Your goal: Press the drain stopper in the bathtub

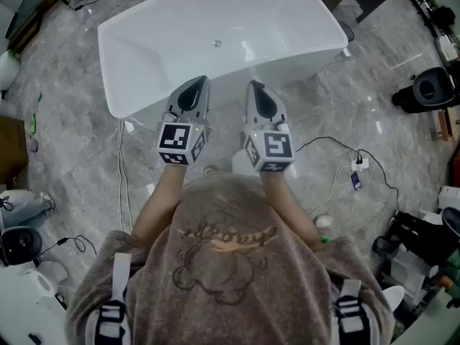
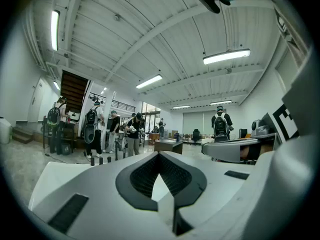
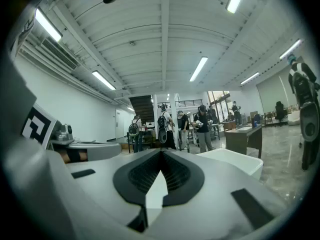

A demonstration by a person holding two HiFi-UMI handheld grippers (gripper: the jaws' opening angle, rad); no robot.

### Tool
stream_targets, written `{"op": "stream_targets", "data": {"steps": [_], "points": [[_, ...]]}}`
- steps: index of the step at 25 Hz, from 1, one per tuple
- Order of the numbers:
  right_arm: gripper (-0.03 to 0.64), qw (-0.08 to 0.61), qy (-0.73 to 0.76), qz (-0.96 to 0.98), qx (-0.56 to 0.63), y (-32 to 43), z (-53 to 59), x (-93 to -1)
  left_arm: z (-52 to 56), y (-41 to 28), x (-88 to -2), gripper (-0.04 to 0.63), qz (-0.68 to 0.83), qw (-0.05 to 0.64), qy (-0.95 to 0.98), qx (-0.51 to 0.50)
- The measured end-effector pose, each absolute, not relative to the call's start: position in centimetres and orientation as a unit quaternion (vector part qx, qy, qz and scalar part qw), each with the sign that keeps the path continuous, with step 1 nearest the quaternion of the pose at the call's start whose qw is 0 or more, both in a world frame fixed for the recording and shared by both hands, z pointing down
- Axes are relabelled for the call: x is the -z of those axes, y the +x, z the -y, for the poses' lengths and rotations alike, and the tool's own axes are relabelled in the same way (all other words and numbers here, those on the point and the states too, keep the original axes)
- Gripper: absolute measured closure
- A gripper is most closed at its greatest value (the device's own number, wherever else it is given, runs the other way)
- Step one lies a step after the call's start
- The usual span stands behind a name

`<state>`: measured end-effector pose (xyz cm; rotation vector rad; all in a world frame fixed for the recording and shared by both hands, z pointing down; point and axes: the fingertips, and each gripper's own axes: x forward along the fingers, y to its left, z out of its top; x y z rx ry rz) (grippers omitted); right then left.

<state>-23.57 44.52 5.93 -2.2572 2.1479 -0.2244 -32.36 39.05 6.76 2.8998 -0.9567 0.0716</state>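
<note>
White bathtub (image 1: 180, 34): glossy, smooth, acrylic or enamel look, bright highlights in the basin. Its drain stopper (image 1: 216, 44): small, shiny metal. Grey floor (image 1: 72, 128): veined, stone-look, polished, faint reflections. Both left gripper (image 2: 159, 155) and right gripper (image 3: 161, 152): matt pale plastic shells; pads (image 2: 145, 176) black, finely ribbed. Person's top (image 1: 230, 264): brown, soft napped cloth.

white bathtub (image 1: 144, 49); grey marbled floor (image 1: 72, 113); brown shirt (image 1: 230, 286) with darker brown print.
</note>
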Motion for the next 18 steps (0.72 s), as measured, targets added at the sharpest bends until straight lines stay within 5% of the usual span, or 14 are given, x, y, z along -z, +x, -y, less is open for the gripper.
{"op": "stream_targets", "data": {"steps": [18], "points": [[0.615, 0.009, -0.713, -0.697, 0.073, -18.2, -42.3, -6.5, -36.1, -28.5, -6.9, 0.594, 0.327, 0.046, 0.943, -0.032]]}}
